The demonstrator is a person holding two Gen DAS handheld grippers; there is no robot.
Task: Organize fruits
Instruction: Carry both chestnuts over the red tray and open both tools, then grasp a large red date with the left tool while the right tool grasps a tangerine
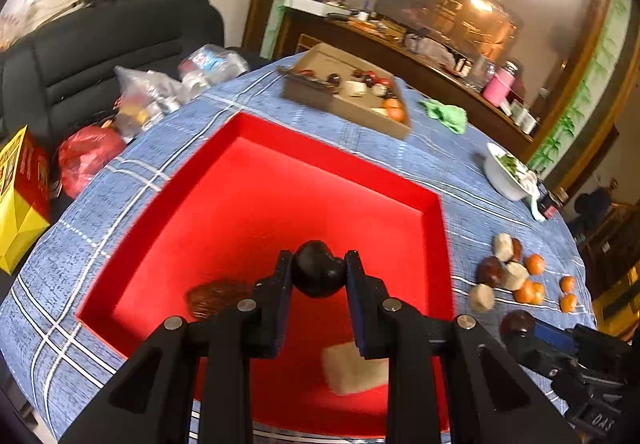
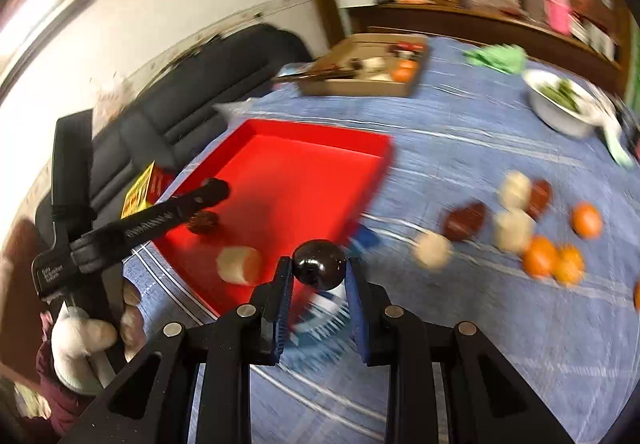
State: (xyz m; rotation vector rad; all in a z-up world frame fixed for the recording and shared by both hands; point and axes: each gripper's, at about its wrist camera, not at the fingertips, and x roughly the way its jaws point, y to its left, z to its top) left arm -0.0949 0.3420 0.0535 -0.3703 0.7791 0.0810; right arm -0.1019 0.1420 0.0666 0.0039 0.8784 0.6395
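Note:
My left gripper (image 1: 319, 264) is shut on a dark round fruit (image 1: 318, 274) and holds it over the red tray (image 1: 256, 132). A brown scaly fruit (image 1: 214, 296) and a pale chunk (image 1: 354, 370) lie in the tray. My right gripper (image 2: 319, 268) is shut on another dark round fruit (image 2: 319, 270) above the blue cloth, just off the red tray's (image 2: 320, 132) near right corner. Loose fruits (image 2: 516, 228) lie on the cloth to the right: pale, dark brown and orange ones. The same pile shows in the left wrist view (image 1: 516, 276).
A cardboard box (image 1: 352, 100) with more fruits stands at the far side of the table. A green cloth (image 1: 446, 116) and a white bowl (image 1: 508, 172) lie far right. Plastic bags (image 1: 152, 100) and a black sofa (image 1: 100, 48) are beyond the left edge.

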